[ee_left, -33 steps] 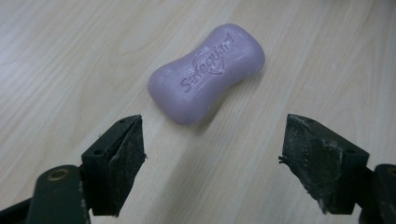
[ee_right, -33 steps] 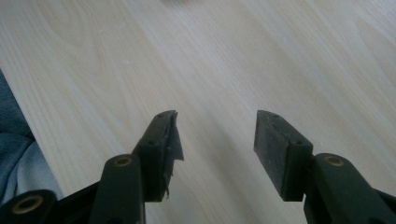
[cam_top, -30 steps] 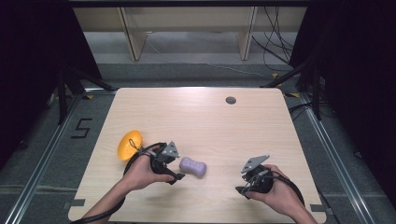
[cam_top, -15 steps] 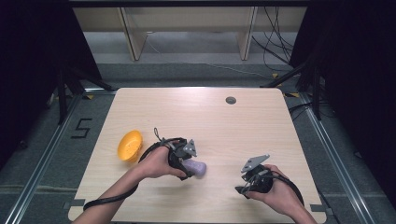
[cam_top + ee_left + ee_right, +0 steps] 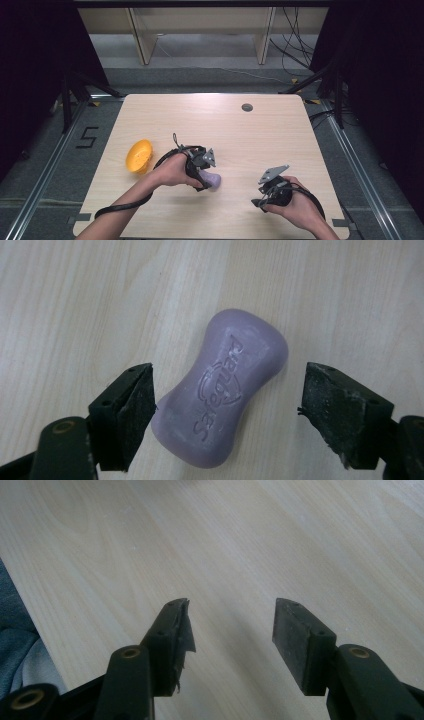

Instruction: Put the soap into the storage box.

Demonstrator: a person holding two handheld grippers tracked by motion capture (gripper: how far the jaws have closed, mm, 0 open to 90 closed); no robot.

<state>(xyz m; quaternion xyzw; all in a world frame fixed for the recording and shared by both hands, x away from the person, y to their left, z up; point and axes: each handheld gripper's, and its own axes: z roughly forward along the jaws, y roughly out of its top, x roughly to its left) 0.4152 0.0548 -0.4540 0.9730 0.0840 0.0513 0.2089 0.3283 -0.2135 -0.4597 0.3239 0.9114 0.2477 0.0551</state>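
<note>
Wide-open fingers point(image 5: 127, 410) straddle soap point(image 5: 225, 390).

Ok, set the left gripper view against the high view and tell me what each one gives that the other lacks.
Left gripper view alone: the raised lettering on the purple soap bar, and the open black jaws standing either side of it; the near jaw seems at or just short of its lower end, the other apart.

High view alone: the orange bowl left of the left gripper, the right gripper held apart over bare wood, the small dark disc near the table's far edge, and the floor around.

Shared: the soap bar and the wooden table it lies on.
</note>
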